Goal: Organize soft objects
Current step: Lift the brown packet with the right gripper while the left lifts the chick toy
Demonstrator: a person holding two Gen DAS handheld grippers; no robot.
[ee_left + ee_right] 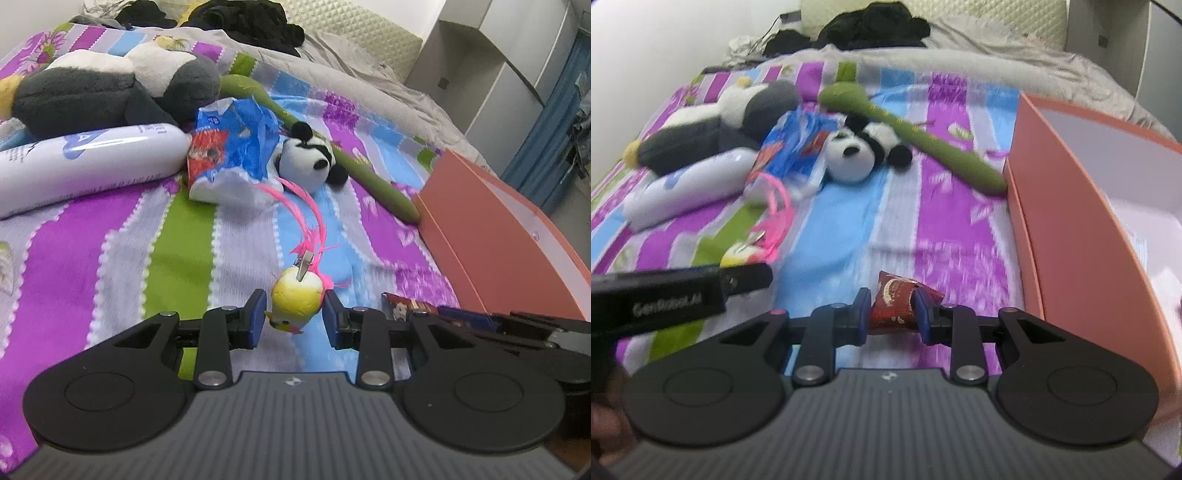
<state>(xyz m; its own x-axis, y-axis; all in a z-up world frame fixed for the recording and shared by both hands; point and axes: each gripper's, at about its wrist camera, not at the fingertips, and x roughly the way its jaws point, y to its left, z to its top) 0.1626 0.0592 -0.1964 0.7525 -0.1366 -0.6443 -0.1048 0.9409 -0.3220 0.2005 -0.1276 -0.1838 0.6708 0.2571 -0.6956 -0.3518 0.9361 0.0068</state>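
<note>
- Left wrist view: the left gripper has its jaws closed on a yellow bird toy, pink tail feathers trailing away toward the panda
- Bare striped blanket lies open to its left; the orange box walls off the right
- Right gripper clamps a red wrapper just beside the box wall, long axis running forward

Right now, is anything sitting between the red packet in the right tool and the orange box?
Nothing visible. The red packet sits between the right tool's fingers, and only bare striped blanket separates it from the orange box.
</note>
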